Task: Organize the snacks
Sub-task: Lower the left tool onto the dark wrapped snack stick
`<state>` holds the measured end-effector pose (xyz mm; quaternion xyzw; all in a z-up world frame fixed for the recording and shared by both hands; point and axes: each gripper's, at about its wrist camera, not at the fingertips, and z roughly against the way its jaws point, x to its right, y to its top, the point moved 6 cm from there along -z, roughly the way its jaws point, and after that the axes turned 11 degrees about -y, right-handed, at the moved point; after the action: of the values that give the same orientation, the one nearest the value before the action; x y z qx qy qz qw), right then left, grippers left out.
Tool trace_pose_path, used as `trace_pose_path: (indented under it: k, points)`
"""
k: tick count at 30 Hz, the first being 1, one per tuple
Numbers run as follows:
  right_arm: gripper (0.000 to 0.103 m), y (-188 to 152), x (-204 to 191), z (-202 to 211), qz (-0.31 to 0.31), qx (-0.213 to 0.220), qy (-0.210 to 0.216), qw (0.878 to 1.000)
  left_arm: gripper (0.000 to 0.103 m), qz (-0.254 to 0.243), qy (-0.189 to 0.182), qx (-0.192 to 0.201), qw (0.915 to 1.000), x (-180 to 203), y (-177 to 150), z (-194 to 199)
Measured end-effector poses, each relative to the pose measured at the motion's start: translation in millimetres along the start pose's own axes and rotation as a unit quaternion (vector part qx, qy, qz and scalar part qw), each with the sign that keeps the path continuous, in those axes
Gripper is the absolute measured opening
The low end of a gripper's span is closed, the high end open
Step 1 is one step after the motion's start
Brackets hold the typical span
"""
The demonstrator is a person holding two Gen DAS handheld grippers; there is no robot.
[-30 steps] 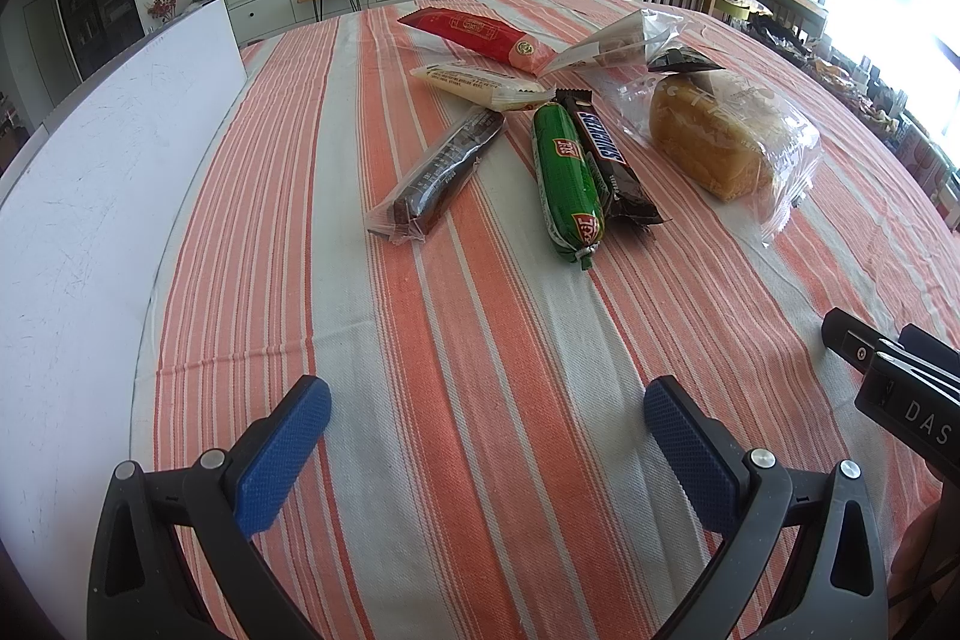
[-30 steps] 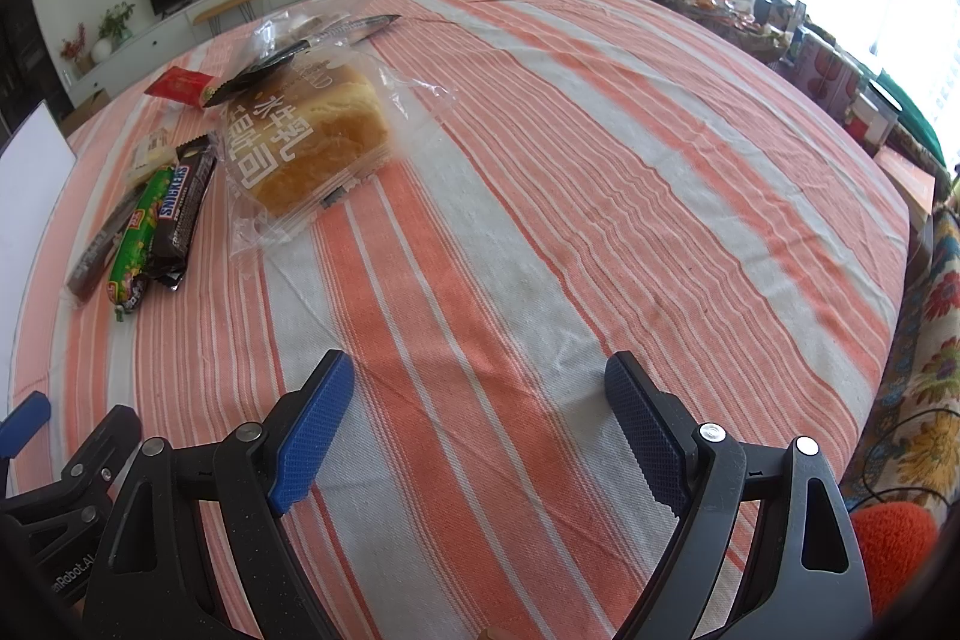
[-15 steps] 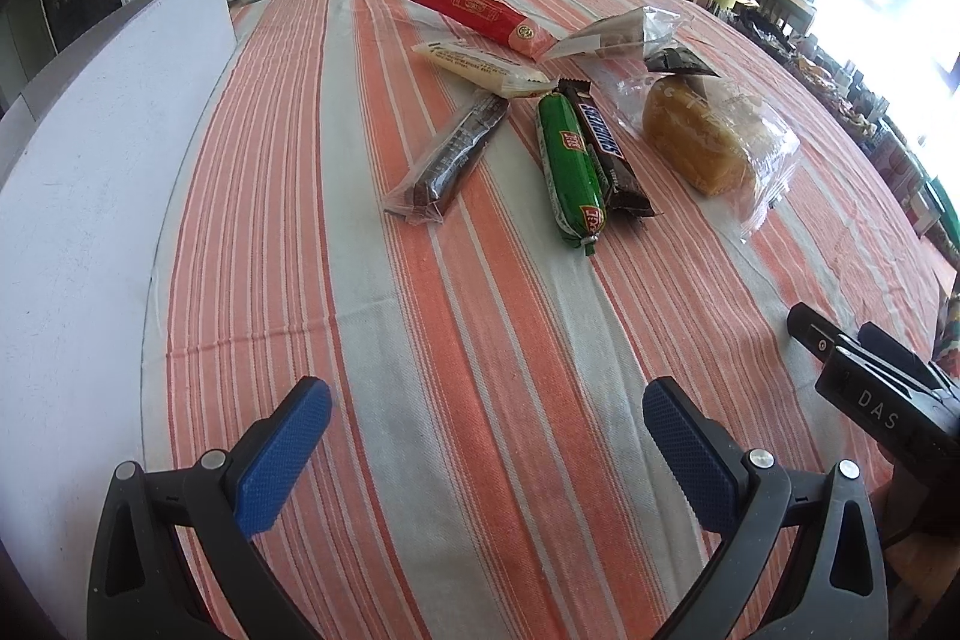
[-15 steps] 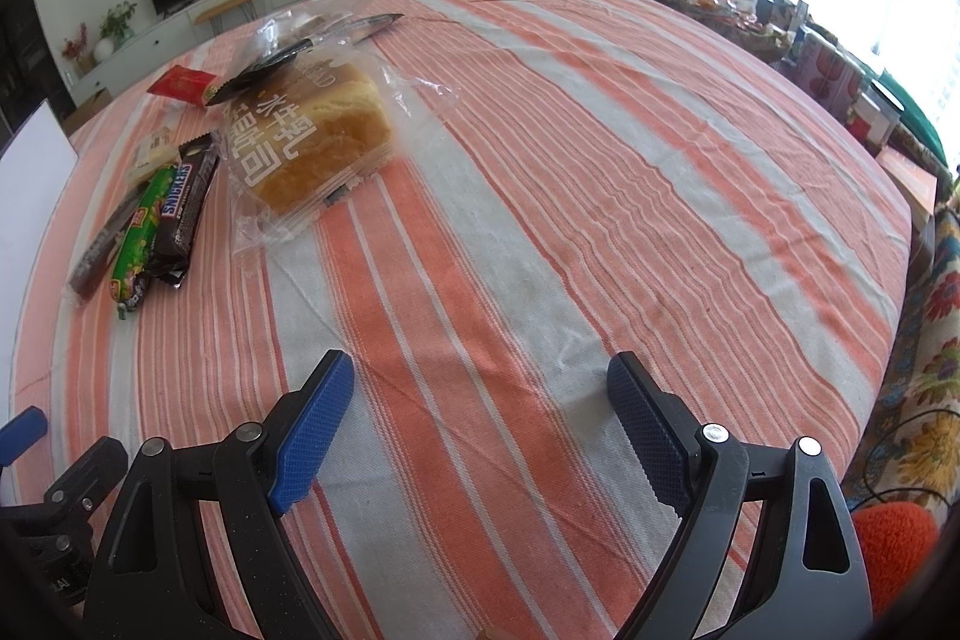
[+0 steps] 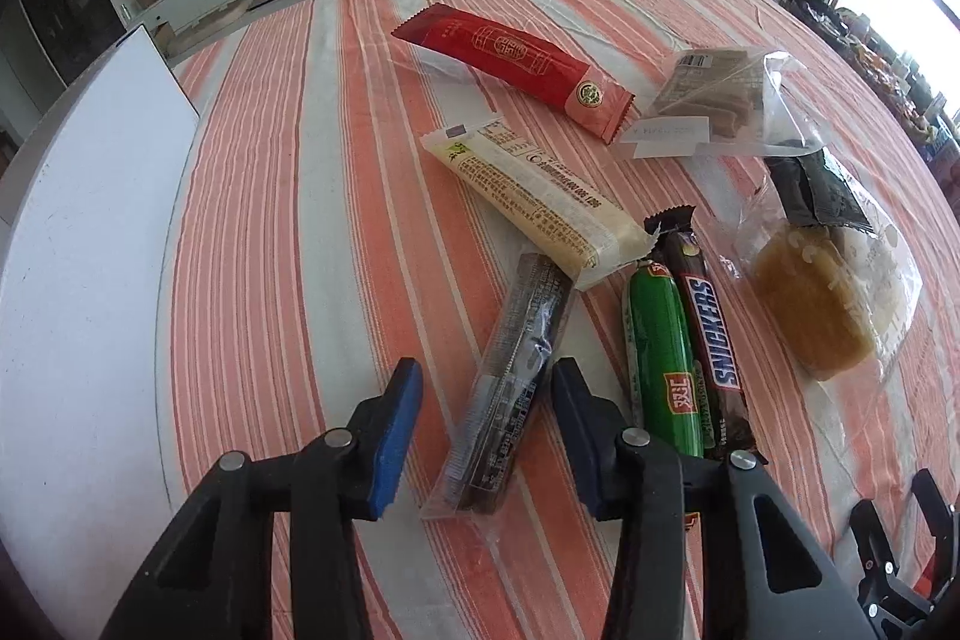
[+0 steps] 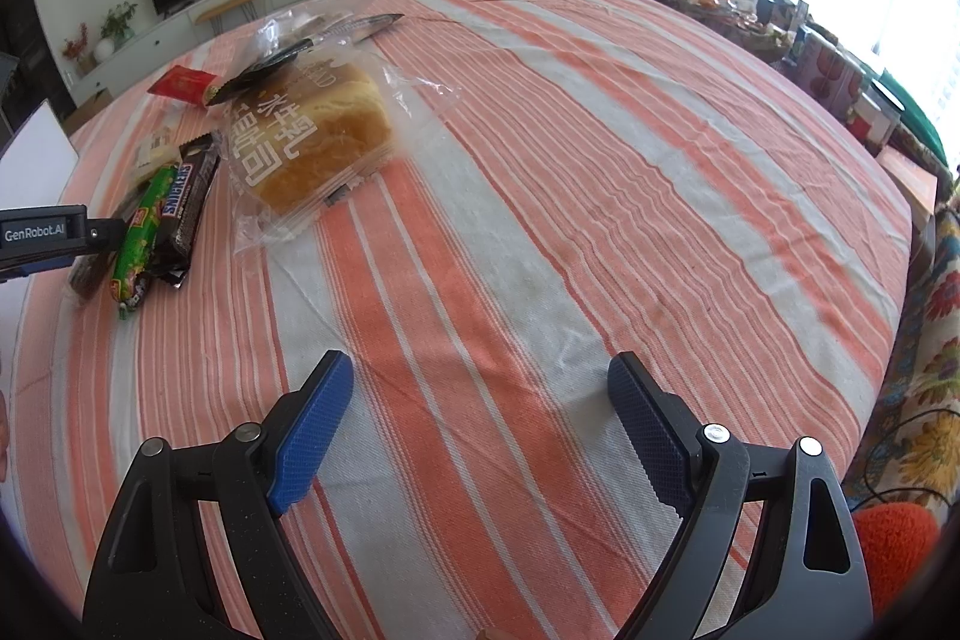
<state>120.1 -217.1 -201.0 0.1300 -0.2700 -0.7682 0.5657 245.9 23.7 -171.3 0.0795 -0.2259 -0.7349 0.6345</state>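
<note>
Several snacks lie on the striped tablecloth. My left gripper (image 5: 486, 400) is open, its fingers straddling a dark bar in a clear wrapper (image 5: 510, 388) without touching it. Beside it lie a green bar (image 5: 663, 370), a Snickers bar (image 5: 711, 334), a cream bar (image 5: 534, 202), a red bar (image 5: 516, 67), a clear bag of wafers (image 5: 708, 100) and bagged bread (image 5: 810, 304). My right gripper (image 6: 480, 436) is open and empty over bare cloth, well right of the bread (image 6: 312, 142). The left gripper's body (image 6: 42, 235) shows at the right wrist view's left edge.
A white board (image 5: 78, 280) lies along the table's left side. The table's right edge (image 6: 900, 232) drops to cluttered furniture. Chairs, a TV stand and plants stand beyond the far edge. The cloth in front of my right gripper carries nothing.
My left gripper has moved forward to the snack pile and narrowed its opening around the dark clear-wrapped bar. My right gripper has stayed in place, open.
</note>
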Motion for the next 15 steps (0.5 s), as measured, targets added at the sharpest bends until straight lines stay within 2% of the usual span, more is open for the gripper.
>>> trace_pose_path:
  k: [2, 4, 10, 11, 13, 14, 15]
  points:
    - [0.09, 0, 0, 0, 0.0, 0.0, 0.0, 1.0, 0.018, 0.008, 0.007, 0.006, 0.9999, -1, -4, 5]
    - [0.09, 0, 0, 0, 0.0, 0.0, -0.001, 1.0, 0.018, 0.017, 0.009, 0.013, 0.9997, -2, -17, 13]
    - [0.09, 0, 0, 0, -0.001, 0.0, -0.001, 1.0, 0.018, 0.054, -0.016, 0.018, 0.9983, -5, -86, 48]
    - [0.09, 0, 0, 0, -0.001, 0.0, -0.001, 1.0, 0.021, 0.062, -0.02, 0.024, 0.9976, -5, -95, 53]
    - [0.09, 0, 1, 0, -0.001, 0.0, -0.002, 1.0, 0.045, 0.074, -0.018, 0.032, 0.9966, -10, -103, 56]
    - [0.09, 0, -1, 0, -0.001, 0.0, -0.002, 1.0, 0.071, 0.075, -0.016, 0.038, 0.9963, -13, -103, 56]
    - [0.09, 0, -1, 0, -0.001, 0.0, -0.002, 1.0, 0.08, 0.076, -0.01, 0.045, 0.996, -16, -104, 55]
